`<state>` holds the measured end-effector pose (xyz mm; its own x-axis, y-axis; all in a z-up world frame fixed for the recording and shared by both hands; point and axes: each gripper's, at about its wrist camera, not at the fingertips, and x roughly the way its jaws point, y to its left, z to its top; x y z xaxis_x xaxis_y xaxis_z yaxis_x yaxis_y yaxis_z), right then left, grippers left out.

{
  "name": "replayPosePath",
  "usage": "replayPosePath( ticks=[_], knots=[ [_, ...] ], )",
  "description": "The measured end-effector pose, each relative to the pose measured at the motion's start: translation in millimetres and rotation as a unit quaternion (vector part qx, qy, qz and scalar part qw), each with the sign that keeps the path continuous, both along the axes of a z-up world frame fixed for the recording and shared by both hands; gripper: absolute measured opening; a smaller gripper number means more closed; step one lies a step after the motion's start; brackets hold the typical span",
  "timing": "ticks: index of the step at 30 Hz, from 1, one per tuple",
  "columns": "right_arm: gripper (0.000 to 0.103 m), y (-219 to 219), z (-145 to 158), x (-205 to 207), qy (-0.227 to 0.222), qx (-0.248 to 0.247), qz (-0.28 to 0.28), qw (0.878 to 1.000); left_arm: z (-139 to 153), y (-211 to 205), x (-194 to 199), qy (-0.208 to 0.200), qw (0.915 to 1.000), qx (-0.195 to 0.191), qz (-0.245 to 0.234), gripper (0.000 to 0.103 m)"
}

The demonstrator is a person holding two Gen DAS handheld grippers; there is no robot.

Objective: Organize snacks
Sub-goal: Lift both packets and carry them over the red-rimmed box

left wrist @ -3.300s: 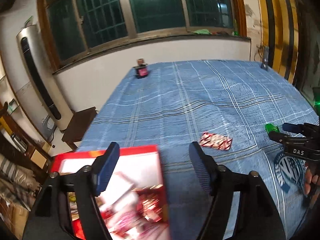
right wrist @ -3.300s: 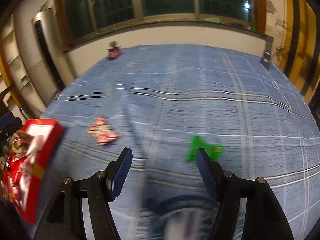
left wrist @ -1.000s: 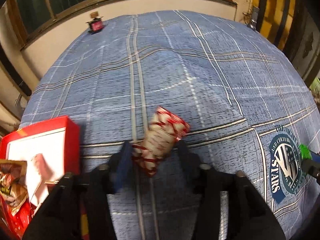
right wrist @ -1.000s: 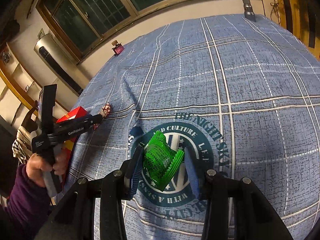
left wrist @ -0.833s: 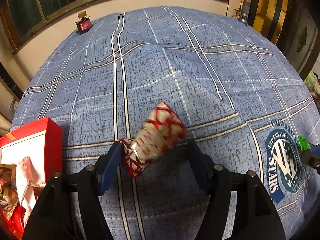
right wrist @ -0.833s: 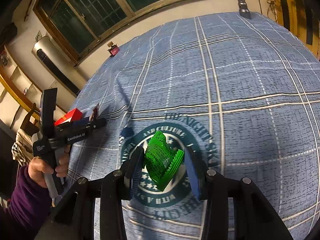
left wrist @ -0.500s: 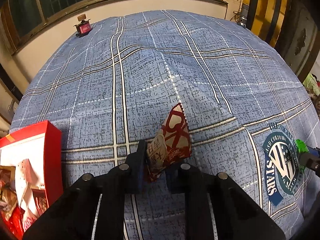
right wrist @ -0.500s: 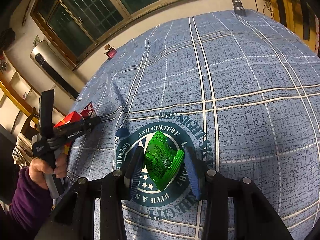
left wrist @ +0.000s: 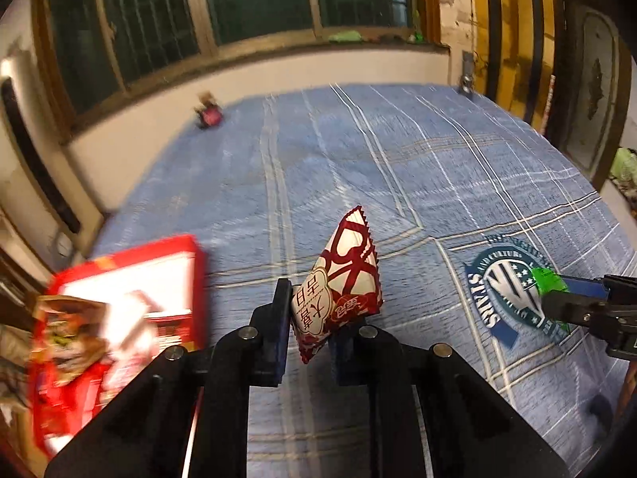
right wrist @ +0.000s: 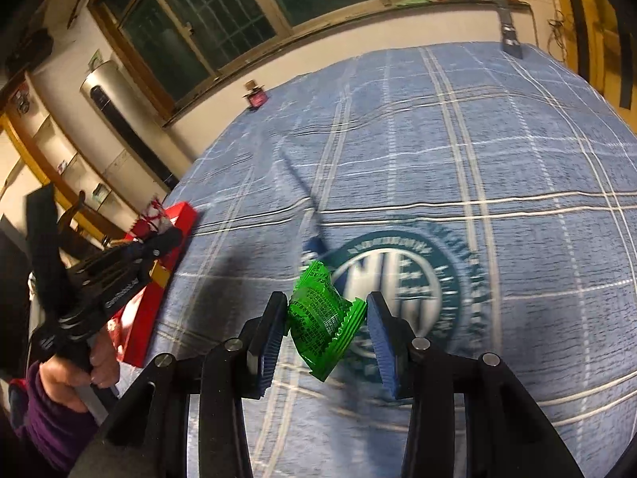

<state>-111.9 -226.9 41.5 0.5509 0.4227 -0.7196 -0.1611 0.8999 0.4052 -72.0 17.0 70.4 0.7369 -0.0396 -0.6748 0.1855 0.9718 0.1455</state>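
My left gripper (left wrist: 312, 306) is shut on a red-and-white snack packet (left wrist: 338, 283) and holds it above the blue plaid cloth (left wrist: 358, 167). A red box (left wrist: 131, 279) with several snack packets lies just to its left. My right gripper (right wrist: 326, 318) is shut on a green snack packet (right wrist: 324, 326) above the round emblem (right wrist: 402, 283) on the cloth. In the right wrist view the left gripper (right wrist: 159, 239) with its red packet hovers by the red box (right wrist: 159, 275) at the left. The green packet also shows at the right of the left wrist view (left wrist: 551, 279).
A small red object (left wrist: 209, 115) stands at the cloth's far edge near the wall. A dark clip-like object (right wrist: 509, 36) sits at the far right corner. Windows run along the back wall. A white appliance (right wrist: 115, 119) stands at the left.
My left gripper has lifted the red-and-white packet off the cloth and swung toward the red box. My right gripper has raised the green packet a little and shifted left.
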Motion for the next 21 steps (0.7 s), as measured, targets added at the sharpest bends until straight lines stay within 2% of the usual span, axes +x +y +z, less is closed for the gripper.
replayPosePath(
  ticks=[4,7,13,21],
  knots=[
    [0.042,27.1,10.2,-8.7,-0.012,0.001,0.016,1.0,19.7,22.1,-23.2,-0.041,0.9988,0.009,0.027,0.014],
    [0.042,47.1,16.5,-15.8,-0.021,0.006,0.027,0.999,30.4,37.1,-38.0,-0.057,0.9974,0.007,0.043,0.014],
    [0.042,80.3,23.5,-32.3,-0.033,0.01,0.045,0.998,38.9,65.9,-63.1,-0.071,0.9951,0.002,0.069,0.014],
    [0.042,110.7,29.4,-42.7,-0.038,0.005,0.056,0.998,33.7,91.7,-75.7,-0.073,0.993,-0.003,0.093,0.014]
  ],
)
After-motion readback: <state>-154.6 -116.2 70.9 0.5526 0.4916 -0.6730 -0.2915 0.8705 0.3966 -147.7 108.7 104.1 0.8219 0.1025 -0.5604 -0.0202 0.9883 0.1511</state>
